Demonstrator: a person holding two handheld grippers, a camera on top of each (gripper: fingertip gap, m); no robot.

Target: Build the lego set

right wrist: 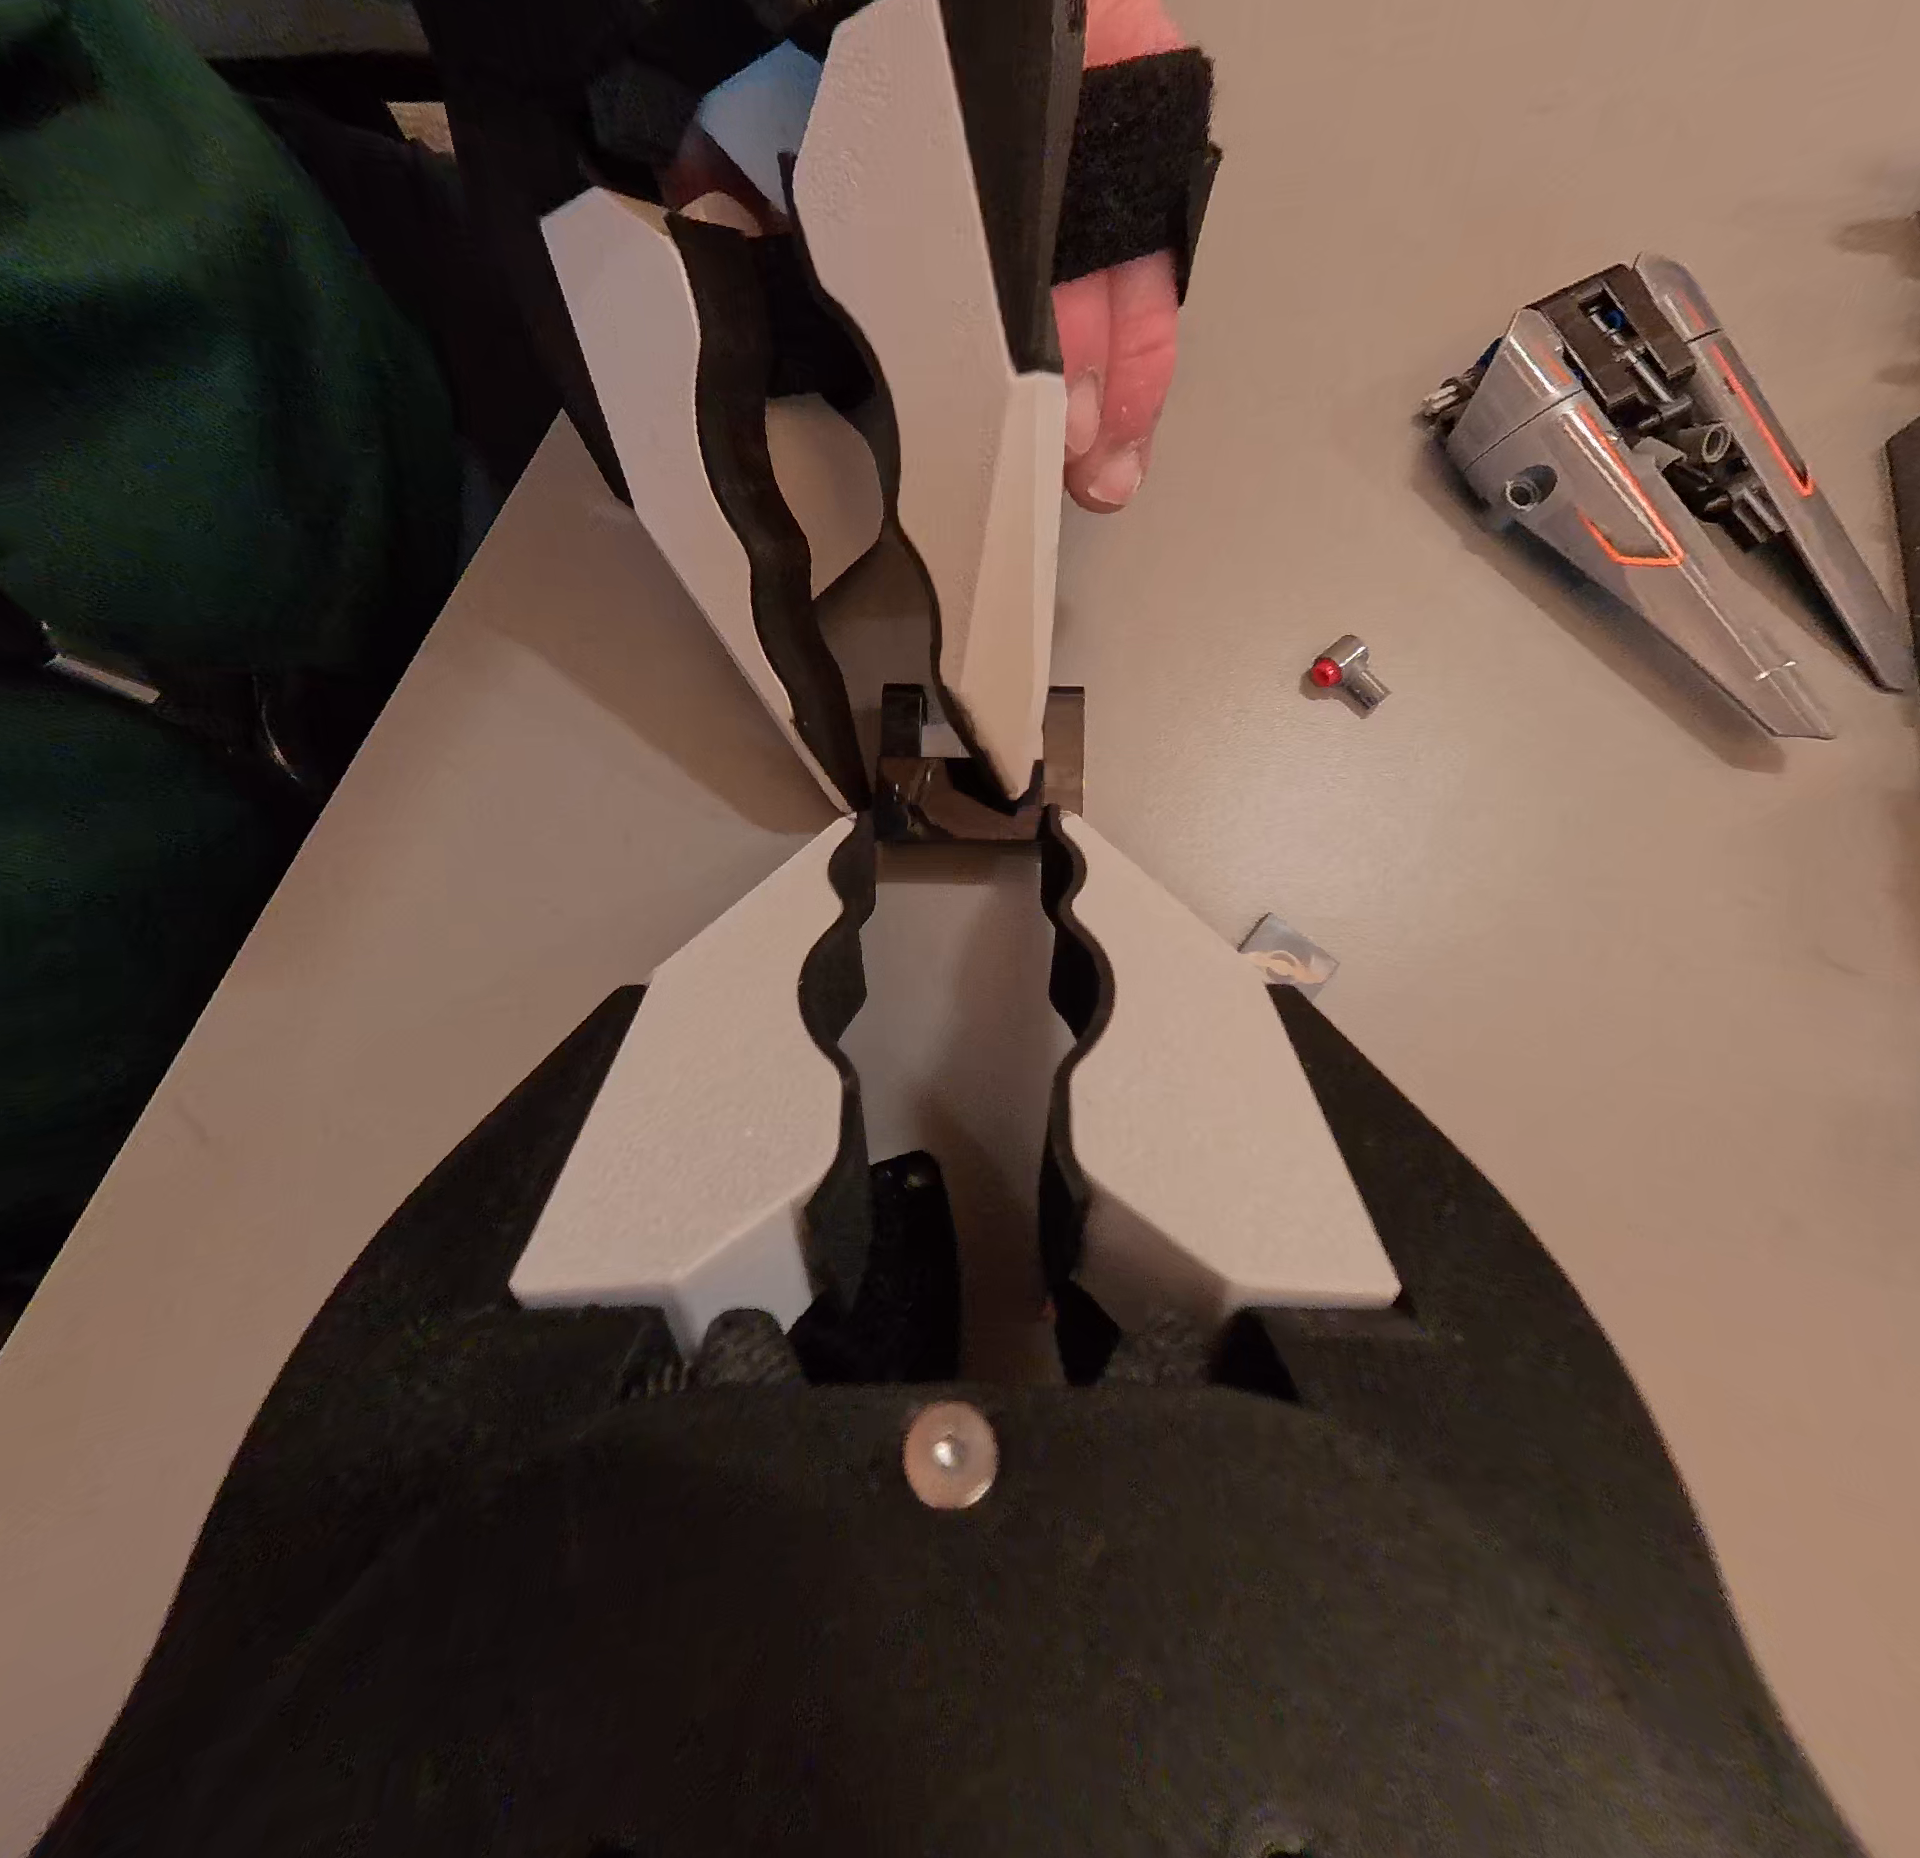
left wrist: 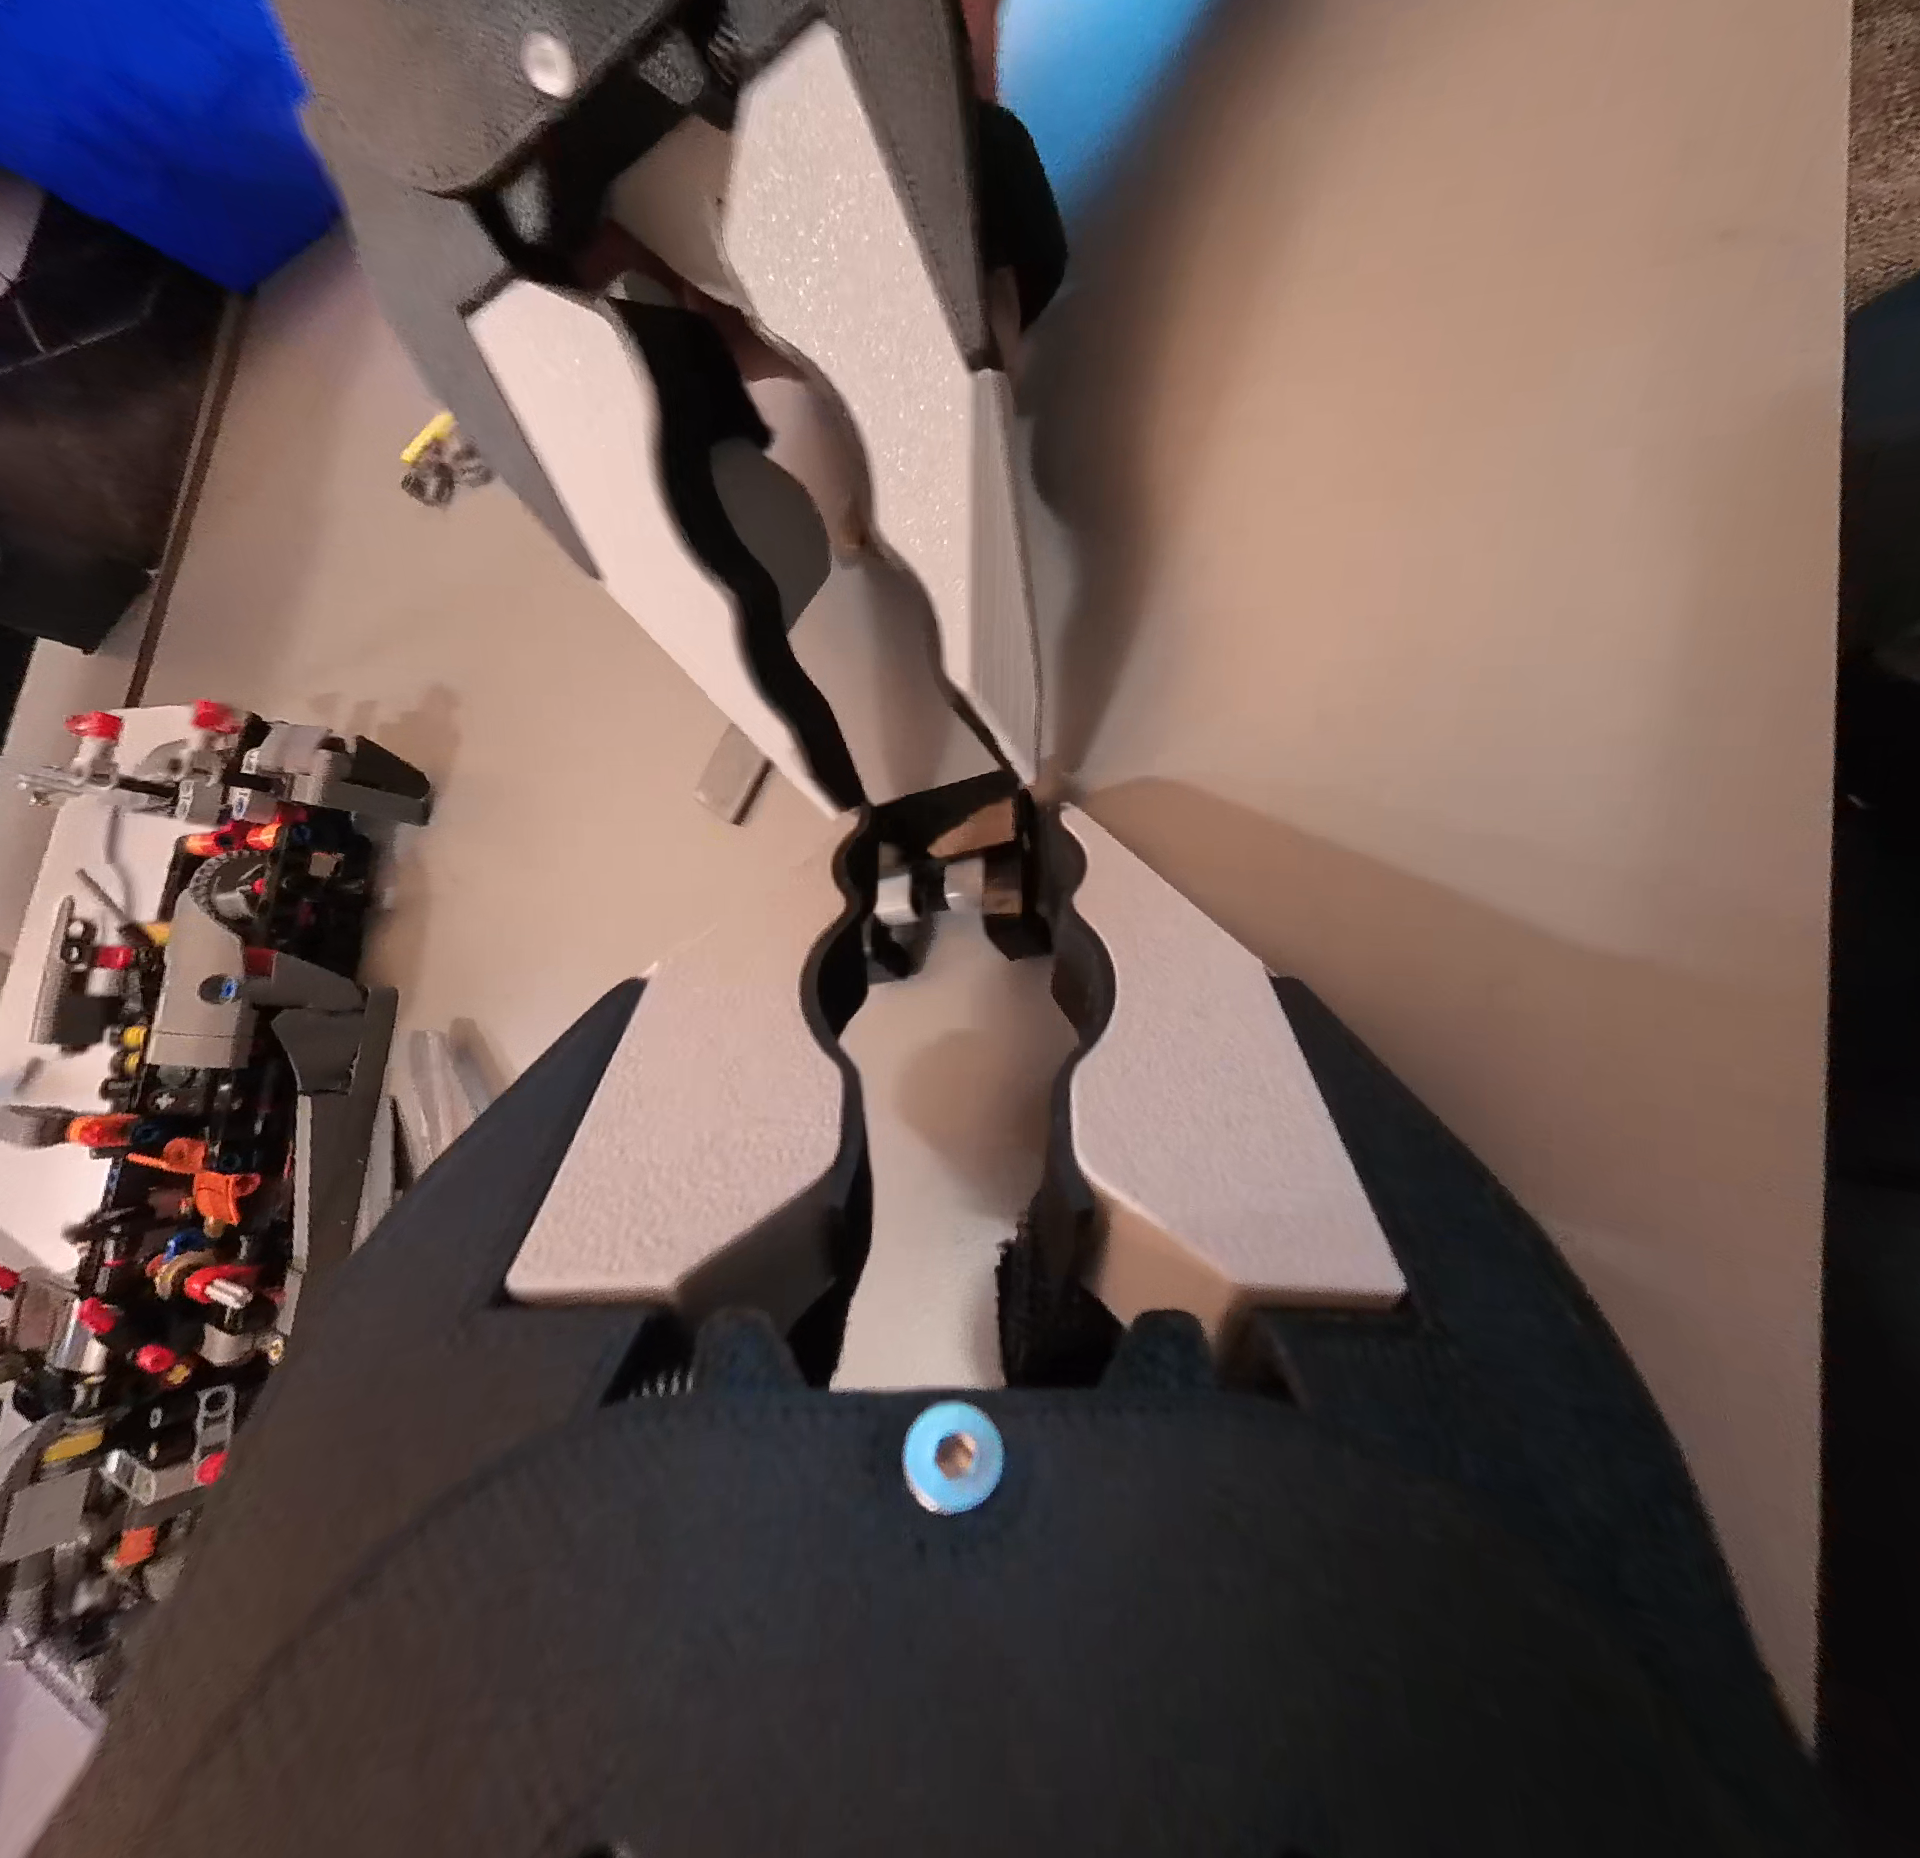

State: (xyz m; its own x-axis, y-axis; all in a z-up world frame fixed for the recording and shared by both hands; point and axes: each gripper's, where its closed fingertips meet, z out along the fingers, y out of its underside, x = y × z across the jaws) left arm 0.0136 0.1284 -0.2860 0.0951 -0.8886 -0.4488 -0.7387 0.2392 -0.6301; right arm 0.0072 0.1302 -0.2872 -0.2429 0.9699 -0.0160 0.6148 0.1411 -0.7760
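Note:
A small black lego assembly with a grey part in it is held just above the beige table. My left gripper is shut on it from below in the left wrist view. My right gripper comes in from the top of that view, and its fingertips close on the same piece. In the right wrist view my right gripper pinches the black assembly, and my left gripper meets it from above. Much of the piece is hidden by the fingers.
A partly built lego model with red and orange pins lies at the left on white paper. A grey piece lies near the fingertips. A silver wedge subassembly, a small grey connector and a flat tile lie at the right. The table's edge runs along the left. Both grippers' tips are close together, under 4 cm apart. The flat tile sits 5 cm or so from the ends of my right fingers. Look for it in the left wrist view too.

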